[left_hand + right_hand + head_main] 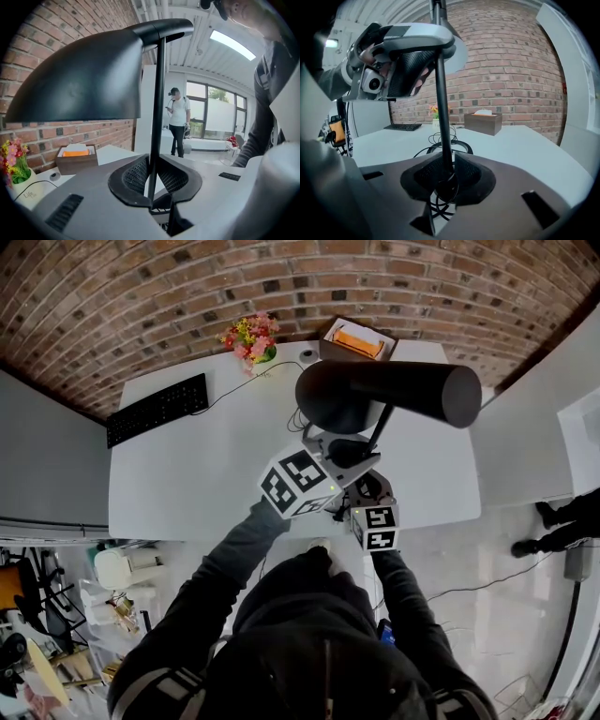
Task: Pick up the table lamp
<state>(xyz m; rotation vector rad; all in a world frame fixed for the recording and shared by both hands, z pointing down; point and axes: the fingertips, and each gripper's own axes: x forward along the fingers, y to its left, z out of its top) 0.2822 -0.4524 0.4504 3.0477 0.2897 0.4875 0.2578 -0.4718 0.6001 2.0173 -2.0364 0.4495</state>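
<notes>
A white tabletop stands against a brick wall. On it a black keyboard lies at ten o'clock, a pot of pink and yellow flowers stands at twelve, and a brown tissue box sits at one. Far behind, a person in a white shirt stands near tall windows.

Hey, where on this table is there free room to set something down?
Widest free patch: the table in front of the keyboard, left of the lamp. A smaller one at the table's right end, beyond the lamp. Crowded: around the lamp's stem, with left tongs, right tongs and coiled cable; also the back edge, with flowers and tissue box.
</notes>
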